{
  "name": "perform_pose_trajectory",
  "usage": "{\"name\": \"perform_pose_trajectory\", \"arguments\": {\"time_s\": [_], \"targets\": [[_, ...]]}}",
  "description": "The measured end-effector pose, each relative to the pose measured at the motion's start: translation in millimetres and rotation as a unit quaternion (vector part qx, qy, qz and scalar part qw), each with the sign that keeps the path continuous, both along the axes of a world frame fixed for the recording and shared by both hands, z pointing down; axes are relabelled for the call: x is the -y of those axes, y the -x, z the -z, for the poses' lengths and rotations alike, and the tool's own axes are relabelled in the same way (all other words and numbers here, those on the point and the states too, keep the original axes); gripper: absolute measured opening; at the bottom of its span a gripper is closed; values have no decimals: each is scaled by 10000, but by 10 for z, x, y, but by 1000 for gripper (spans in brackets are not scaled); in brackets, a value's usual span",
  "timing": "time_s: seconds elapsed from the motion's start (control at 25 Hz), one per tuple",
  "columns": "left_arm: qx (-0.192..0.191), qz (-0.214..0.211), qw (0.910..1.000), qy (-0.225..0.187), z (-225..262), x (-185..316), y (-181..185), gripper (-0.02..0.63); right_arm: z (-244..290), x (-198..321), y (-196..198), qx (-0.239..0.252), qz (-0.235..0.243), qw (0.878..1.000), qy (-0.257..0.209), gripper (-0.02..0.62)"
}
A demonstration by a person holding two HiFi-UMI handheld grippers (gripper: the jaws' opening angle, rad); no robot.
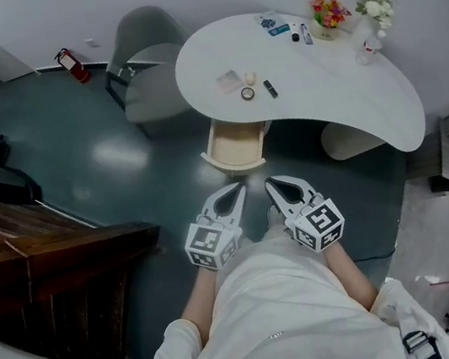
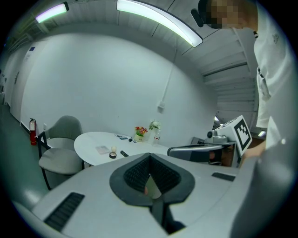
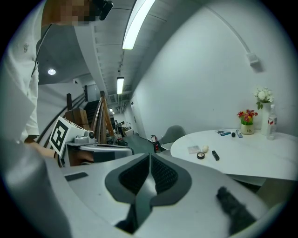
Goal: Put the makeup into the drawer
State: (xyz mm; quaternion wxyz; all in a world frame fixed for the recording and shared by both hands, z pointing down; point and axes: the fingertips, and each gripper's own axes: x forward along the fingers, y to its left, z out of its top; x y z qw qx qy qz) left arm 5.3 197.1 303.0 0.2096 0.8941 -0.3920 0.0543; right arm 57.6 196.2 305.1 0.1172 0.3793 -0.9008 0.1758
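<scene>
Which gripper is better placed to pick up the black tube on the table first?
Probably the right gripper: the black tube lies more on its side, beyond the open drawer. Its jaws are shut and empty.

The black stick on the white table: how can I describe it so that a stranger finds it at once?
In the head view, find the white curved table and the open drawer under its near edge. Just above the drawer lie four small items; the black stick is the rightmost one, beside a round pot. Of these, only it is long, narrow and dark.
</scene>
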Motion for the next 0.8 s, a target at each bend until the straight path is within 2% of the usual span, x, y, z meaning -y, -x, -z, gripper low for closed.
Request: {"name": "perform_pose_trajectory", "arguments": {"time_s": [0.48, 0.8], "targets": [[82, -303, 9994, -113, 49, 54, 199, 8, -67, -66, 316, -76, -273, 9996, 18, 25], [95, -394, 9991, 99, -110, 161, 161, 8, -193, 54, 392, -47, -24, 9999, 95, 25]]}}
